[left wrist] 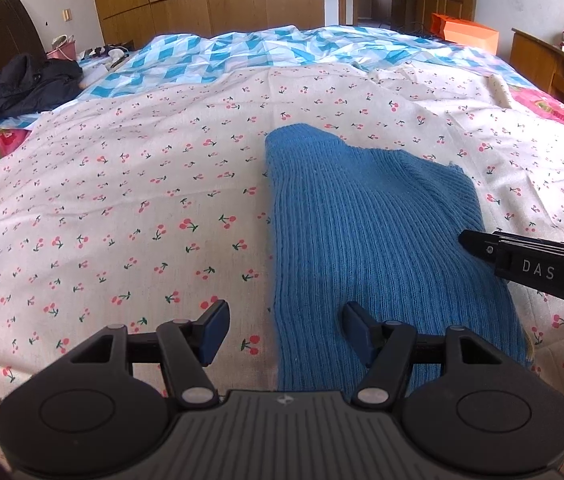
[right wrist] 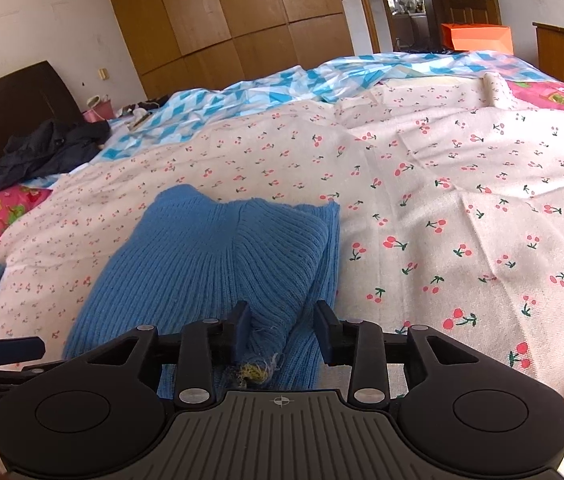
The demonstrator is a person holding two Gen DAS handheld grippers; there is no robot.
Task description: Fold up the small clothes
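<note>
- The left gripper [left wrist: 286,330] fills the lower frame, jaws apart over the blue knit garment's [left wrist: 374,236] left edge.
- The right gripper [left wrist: 467,240] enters at right, possibly touching the knit.
- Cherry-print sheet [left wrist: 130,184] lies beneath.

Bare cherry-print sheet [left wrist: 122,200] left, blue sweater [left wrist: 362,220] right, dark jacket [left wrist: 18,80] far-left

"DAS" on right hand-held gripper [left wrist: 467,240]; partial "&enRo" on left hand-held gripper [right wrist: 14,350].
</note>
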